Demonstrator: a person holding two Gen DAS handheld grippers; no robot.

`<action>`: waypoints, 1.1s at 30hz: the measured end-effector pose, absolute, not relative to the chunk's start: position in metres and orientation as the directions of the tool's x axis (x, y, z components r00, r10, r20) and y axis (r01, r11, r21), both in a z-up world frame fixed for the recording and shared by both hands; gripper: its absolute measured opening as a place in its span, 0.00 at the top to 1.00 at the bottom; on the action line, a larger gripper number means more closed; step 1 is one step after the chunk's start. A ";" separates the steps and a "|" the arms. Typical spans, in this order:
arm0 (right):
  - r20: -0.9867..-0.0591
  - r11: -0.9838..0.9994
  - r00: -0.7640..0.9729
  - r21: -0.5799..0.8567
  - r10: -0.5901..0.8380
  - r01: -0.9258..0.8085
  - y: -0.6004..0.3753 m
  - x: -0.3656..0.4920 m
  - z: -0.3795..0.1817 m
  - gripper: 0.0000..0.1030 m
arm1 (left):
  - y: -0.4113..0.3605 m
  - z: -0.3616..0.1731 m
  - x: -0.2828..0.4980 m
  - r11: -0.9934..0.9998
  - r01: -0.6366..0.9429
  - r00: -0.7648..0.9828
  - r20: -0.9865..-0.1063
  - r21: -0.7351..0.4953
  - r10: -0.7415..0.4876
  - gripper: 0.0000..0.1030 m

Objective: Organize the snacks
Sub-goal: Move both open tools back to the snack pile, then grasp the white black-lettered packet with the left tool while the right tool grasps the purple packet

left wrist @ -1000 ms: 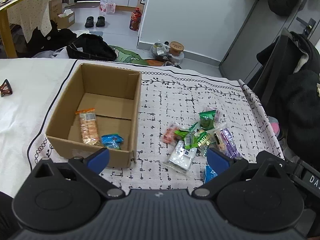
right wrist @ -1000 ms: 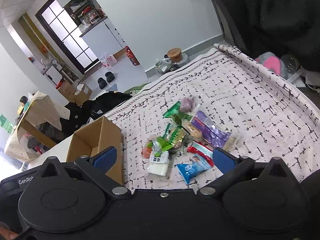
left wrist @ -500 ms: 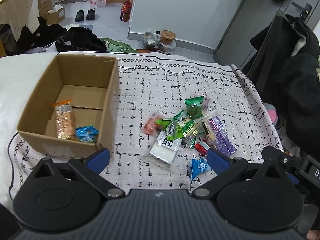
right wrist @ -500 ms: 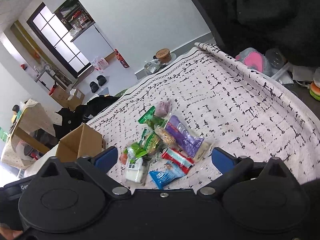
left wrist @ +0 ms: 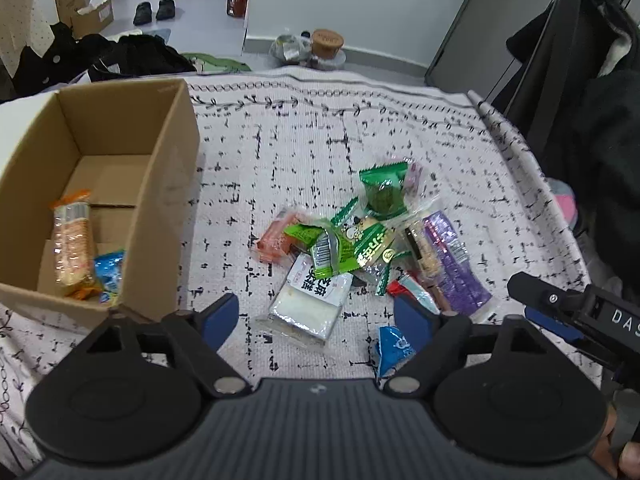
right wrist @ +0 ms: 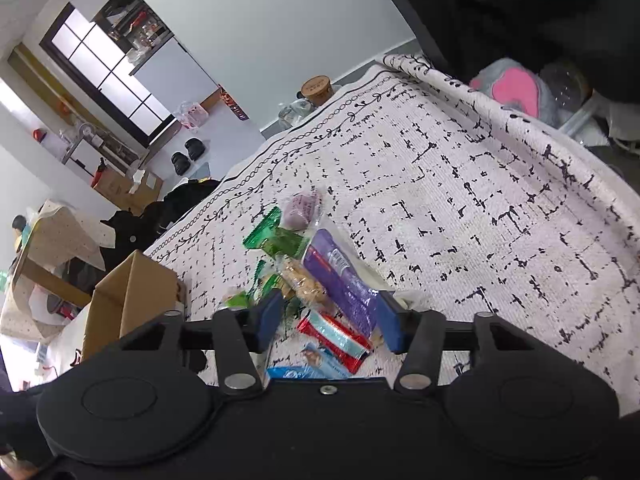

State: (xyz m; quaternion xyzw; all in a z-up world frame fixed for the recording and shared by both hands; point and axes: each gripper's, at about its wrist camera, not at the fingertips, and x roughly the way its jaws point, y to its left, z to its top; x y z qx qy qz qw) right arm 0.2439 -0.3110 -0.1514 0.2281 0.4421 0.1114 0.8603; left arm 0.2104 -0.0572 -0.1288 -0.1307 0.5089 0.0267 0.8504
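A heap of wrapped snacks lies on the patterned cloth (left wrist: 304,132): a white packet (left wrist: 310,300), green packets (left wrist: 384,192), a purple pack (left wrist: 452,264) and a small blue packet (left wrist: 394,350). The cardboard box (left wrist: 168,200) stands to the left and holds a cracker pack (left wrist: 74,244) and a blue packet (left wrist: 108,276). My left gripper (left wrist: 316,320) is open and hovers over the white packet. My right gripper (right wrist: 329,320) is open, its jaws straddling the purple pack (right wrist: 340,276) and a red-and-teal bar (right wrist: 334,336). One of its fingers (left wrist: 536,292) shows at the right of the left wrist view.
The table's right edge (right wrist: 520,120) drops off beside dark clothing on a chair (left wrist: 580,100). The box (right wrist: 132,296) stands left of the heap. On the floor behind are bags, shoes (left wrist: 154,10) and a jar (left wrist: 328,40).
The left gripper has moved right and closer to the heap. The right gripper has come down over the purple pack, and its jaws stand narrower than before.
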 end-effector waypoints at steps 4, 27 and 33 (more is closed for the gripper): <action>-0.705 0.871 0.590 0.492 0.394 0.007 -0.311 0.254 -0.161 0.54 | -0.059 -0.146 0.223 0.966 -0.187 0.443 -0.893 -0.181 -0.082 0.31; -0.840 0.939 0.438 0.344 0.321 -0.028 -0.279 0.289 -0.209 0.49 | -0.067 -0.200 0.254 0.974 -0.189 0.342 -0.938 -0.122 -0.052 0.43; -0.850 0.952 0.433 0.299 0.299 -0.069 -0.273 0.286 -0.208 0.67 | -0.064 -0.193 0.251 0.970 -0.193 0.344 -0.936 -0.147 -0.074 0.54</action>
